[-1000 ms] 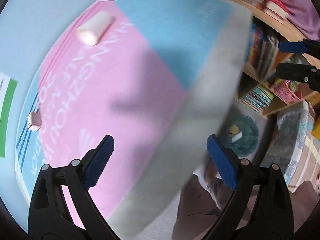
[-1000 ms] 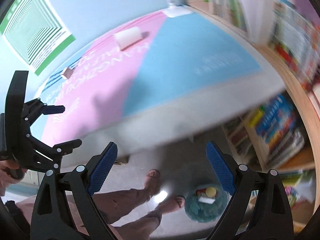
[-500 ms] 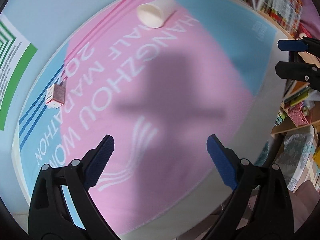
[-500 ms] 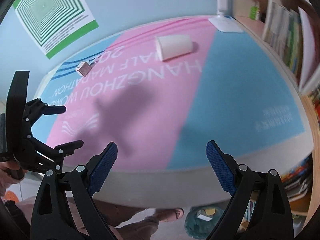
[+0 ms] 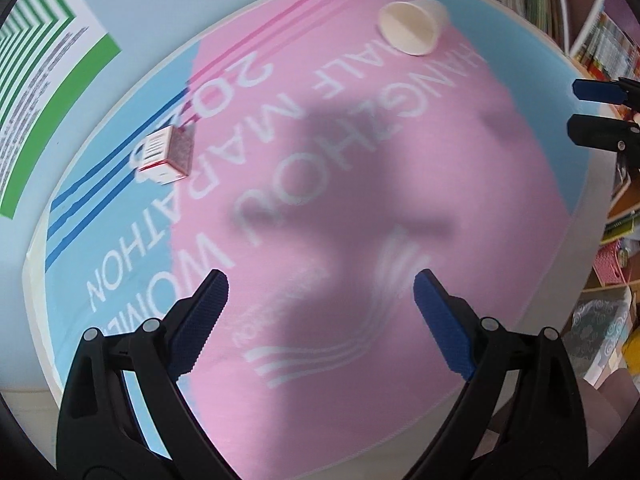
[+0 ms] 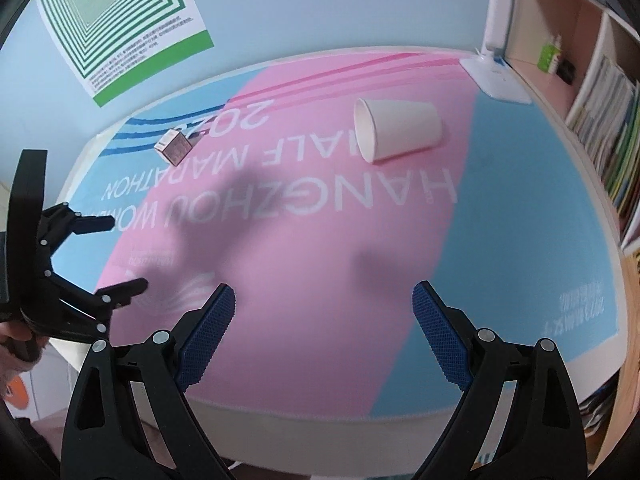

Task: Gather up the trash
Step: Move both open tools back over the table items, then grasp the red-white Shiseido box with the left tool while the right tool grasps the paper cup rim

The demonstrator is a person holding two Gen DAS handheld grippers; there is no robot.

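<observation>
Left wrist view: over the last second we have swung both grippers up from the floor to the table mat (image 5: pixel 500 184). The left gripper (image 5: pixel 320 292) and right gripper (image 6: pixel 324 304) are spread and empty. The paper cup (image 6: pixel 396 130) lies tipped at the far side; the small box (image 5: pixel 166 156) sits far left. Both remain to collect.

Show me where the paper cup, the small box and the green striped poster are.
paper cup (image 6: pixel 400 128), right wrist view, on its white side wall.
small box (image 5: pixel 166 156), left wrist view, between its barcode face and patterned face.
green striped poster (image 6: pixel 116 16), right wrist view, on the striped square pattern.
</observation>
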